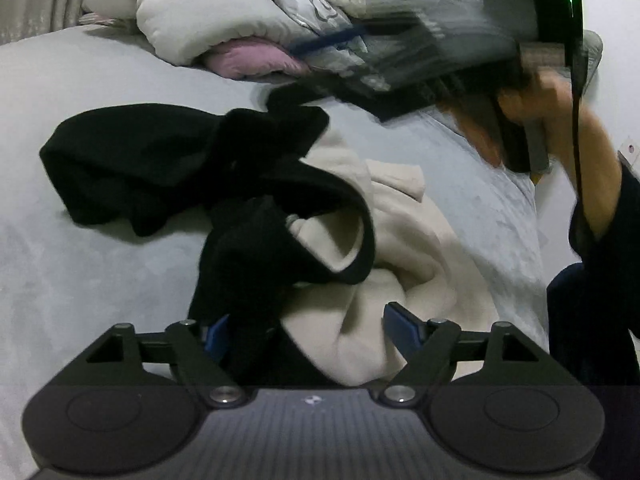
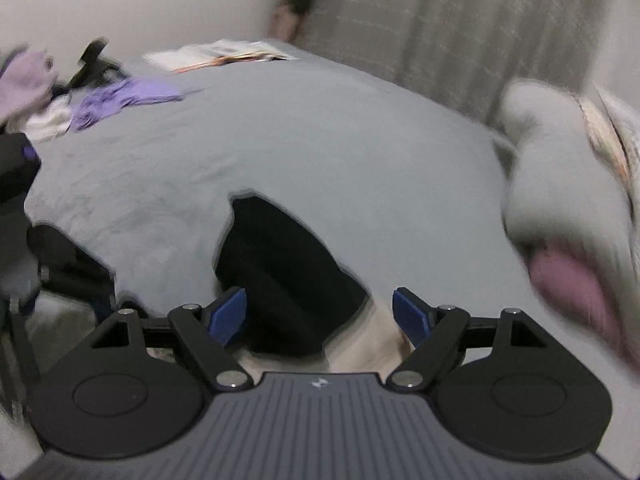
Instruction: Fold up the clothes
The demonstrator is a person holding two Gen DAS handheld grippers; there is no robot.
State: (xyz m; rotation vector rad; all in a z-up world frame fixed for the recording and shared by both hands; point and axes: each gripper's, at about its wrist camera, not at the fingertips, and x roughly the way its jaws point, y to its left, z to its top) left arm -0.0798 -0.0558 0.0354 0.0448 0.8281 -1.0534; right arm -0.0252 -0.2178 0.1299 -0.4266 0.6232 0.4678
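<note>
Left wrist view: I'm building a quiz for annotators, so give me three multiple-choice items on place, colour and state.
1. Where does the black garment lie?
A. partly over the cream garment
B. on the pillows
C. on the floor

2. What colour is the bedsheet?
A. red
B. pale grey
C. green

3. How is the left hand-held gripper?
A. shut on the black garment
B. shut on nothing
C. open

Answers: A, black cloth drapes across the cream one; B, the sheet is pale grey; C, its blue pads stand wide apart.
</note>
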